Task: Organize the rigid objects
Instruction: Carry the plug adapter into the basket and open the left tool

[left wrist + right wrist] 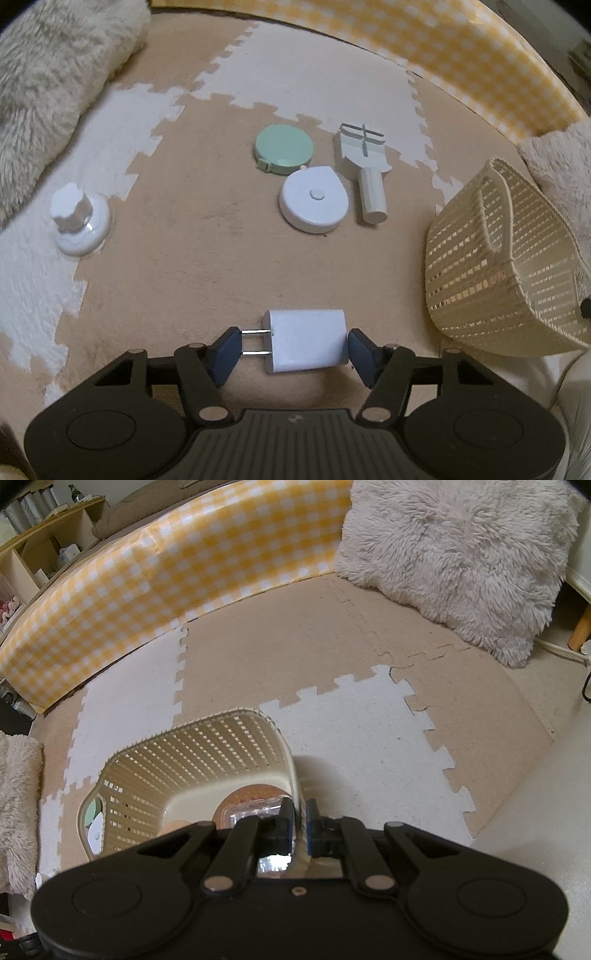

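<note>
- Fingers of the left gripper (293, 349) straddle the white plastic wall charger with two metal prongs (306, 346) on the foam floor mat (192, 258): right pad touching, left at the prongs, not clamped.
- Likely light, hard, slick; squeeze the flat body, not the prongs.
- Right gripper (300, 827) pinches the cream perforated plastic basket (192, 753) by its rim.

Matt white plastic charger (306, 341) w/ shiny metal prongs (253, 342); latticed plastic basket (491, 258).
</note>
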Demonstrator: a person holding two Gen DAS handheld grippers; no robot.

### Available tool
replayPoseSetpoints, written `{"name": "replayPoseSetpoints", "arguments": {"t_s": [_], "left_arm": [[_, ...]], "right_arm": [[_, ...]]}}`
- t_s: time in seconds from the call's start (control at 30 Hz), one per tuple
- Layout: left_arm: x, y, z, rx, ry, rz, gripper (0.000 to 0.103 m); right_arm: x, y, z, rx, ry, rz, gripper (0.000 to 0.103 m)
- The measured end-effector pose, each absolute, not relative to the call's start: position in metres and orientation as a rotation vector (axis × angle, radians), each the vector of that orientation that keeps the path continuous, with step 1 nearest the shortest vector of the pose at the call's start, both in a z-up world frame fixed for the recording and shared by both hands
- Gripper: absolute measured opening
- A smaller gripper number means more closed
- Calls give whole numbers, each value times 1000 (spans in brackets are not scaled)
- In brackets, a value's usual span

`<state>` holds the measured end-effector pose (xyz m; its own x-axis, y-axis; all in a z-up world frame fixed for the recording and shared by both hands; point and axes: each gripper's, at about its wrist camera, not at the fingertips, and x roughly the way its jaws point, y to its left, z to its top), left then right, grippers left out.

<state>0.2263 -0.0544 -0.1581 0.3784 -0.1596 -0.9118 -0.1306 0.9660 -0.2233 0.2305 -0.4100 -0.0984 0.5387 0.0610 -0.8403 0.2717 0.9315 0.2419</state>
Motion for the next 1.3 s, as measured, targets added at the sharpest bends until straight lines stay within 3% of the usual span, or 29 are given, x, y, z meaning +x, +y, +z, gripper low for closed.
{"name": "replayPoseSetpoints", "arguments": {"t_s": [0.3, 0.83, 1.3], "left_arm": [[225, -57, -139, -281, 1122, -61, 63], [225, -111, -51, -218, 846, -373, 63], [248, -167, -88, -184, 985, -427, 63]], "right_arm": [[230, -409, -99, 361, 997, -116, 5], [230, -406, -96, 345, 991, -115, 4], [231, -406, -96, 334, 992, -116, 4]]}}
